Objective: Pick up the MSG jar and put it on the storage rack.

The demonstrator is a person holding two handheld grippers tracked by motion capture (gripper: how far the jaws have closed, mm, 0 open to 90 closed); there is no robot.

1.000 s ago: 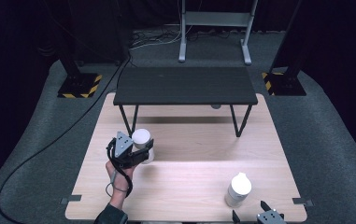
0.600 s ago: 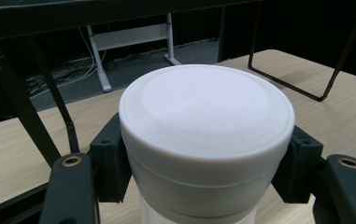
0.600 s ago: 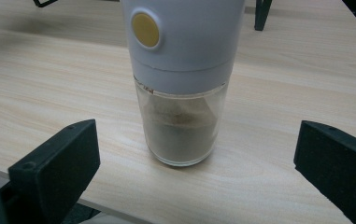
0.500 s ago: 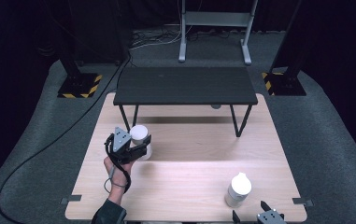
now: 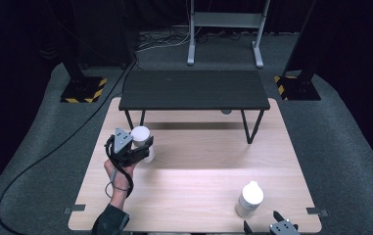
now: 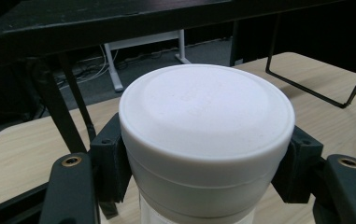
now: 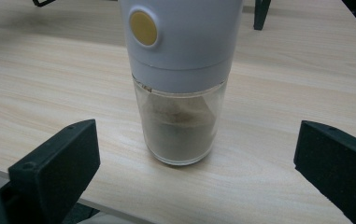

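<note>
High view: left gripper (image 5: 142,147), seemingly lifted, jaws clamping white-lidded jar (image 5: 140,138); right gripper (image 5: 264,223) jaws spread wide.

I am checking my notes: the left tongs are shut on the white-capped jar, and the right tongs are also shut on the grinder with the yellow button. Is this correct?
Not quite. The left tongs do clamp the white-capped jar, but the right tongs stand open: in the right gripper view the jaws sit wide apart, clear of the grinder.
</note>
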